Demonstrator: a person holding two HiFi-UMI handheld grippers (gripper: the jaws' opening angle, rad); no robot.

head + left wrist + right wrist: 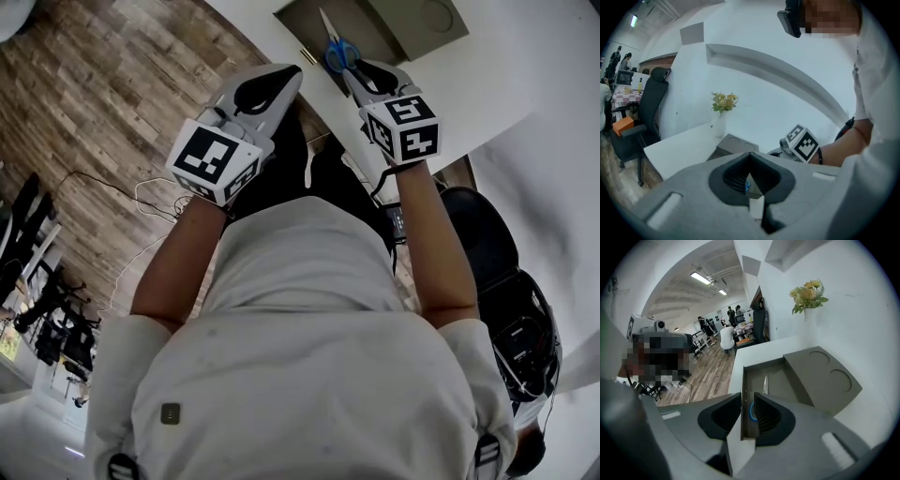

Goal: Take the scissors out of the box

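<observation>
The scissors (pixel 337 49), with blue handles and a silver blade, lie in the open grey box (pixel 380 36) on the white table. In the right gripper view the blade (pixel 765 384) points away from me inside the box (pixel 787 380), and a blue handle shows through the jaw gap. My right gripper (pixel 364 73) hovers over the box's near wall, right beside the handles. Its jaws (pixel 747 398) stand a little apart and do not press on anything. My left gripper (pixel 279 82) hangs off the table's edge to the left, with its jaws (pixel 750 157) meeting at the tips on nothing.
The box lid (pixel 827 376), with two round recesses, lies beside the box on the right. A vase of yellow flowers (pixel 807 294) stands by the wall behind. A black office chair (pixel 497 258) sits at my right, and cables lie on the wooden floor (pixel 112 112).
</observation>
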